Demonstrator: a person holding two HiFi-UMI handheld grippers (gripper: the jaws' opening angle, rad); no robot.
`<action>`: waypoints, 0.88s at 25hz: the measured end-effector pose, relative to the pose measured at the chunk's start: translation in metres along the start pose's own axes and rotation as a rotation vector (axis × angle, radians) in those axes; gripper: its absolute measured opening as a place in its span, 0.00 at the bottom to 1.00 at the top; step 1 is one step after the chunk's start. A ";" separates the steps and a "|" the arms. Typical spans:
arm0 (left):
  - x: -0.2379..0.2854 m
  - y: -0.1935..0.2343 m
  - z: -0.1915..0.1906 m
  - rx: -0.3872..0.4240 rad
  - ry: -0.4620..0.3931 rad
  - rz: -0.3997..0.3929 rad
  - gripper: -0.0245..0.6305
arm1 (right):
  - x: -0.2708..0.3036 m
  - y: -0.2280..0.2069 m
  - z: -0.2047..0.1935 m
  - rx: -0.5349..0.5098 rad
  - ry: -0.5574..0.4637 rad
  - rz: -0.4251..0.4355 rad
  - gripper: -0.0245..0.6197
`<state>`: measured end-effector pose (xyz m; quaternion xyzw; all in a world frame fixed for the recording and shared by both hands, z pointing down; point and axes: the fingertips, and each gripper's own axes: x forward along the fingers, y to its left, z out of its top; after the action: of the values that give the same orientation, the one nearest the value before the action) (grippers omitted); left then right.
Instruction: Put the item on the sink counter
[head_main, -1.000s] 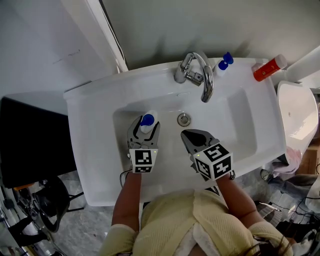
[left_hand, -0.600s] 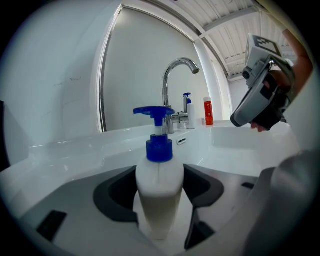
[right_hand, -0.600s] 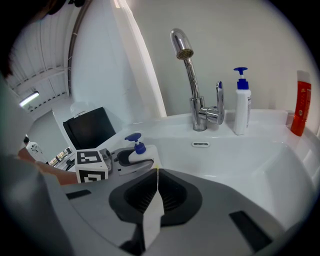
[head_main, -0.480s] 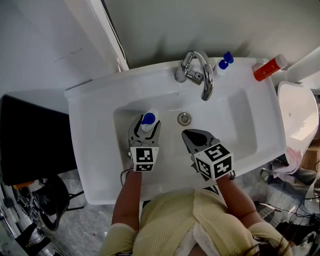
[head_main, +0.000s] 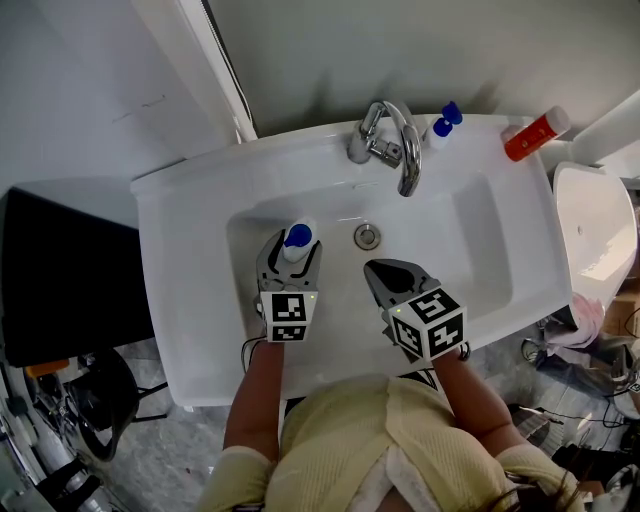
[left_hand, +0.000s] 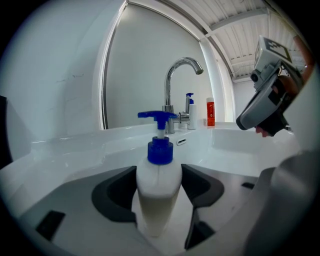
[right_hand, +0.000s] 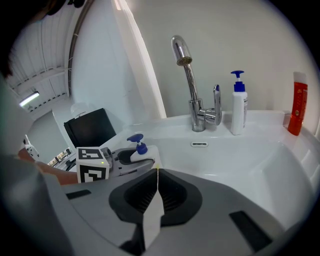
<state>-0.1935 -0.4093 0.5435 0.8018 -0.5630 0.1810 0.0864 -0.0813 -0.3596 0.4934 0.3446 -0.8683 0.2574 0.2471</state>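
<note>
Head view: my left gripper (head_main: 289, 252) holds the pump bottle (head_main: 296, 240) over the basin, front-left of the faucet (head_main: 403, 150). Left gripper view: the jaws clamp its white body below the blue collar. I judge it light, stiff, slick plastic, best held mid-body. Right gripper view: my right gripper (right_hand: 157, 171) is closed, empty.

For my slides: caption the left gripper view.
Left claw grips a blue-topped pump bottle over the white sink, faucet behind.
</note>
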 end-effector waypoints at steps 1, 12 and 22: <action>-0.001 0.000 0.001 0.000 -0.001 0.000 0.49 | -0.001 0.000 0.000 0.000 -0.001 0.000 0.08; -0.015 -0.003 0.004 -0.002 0.006 0.004 0.50 | -0.010 0.007 0.000 -0.001 -0.024 0.002 0.08; -0.034 -0.004 0.009 -0.004 0.001 0.001 0.50 | -0.019 0.020 0.002 -0.015 -0.048 0.001 0.08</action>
<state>-0.1986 -0.3817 0.5222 0.8011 -0.5639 0.1803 0.0879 -0.0840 -0.3395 0.4754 0.3486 -0.8760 0.2426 0.2287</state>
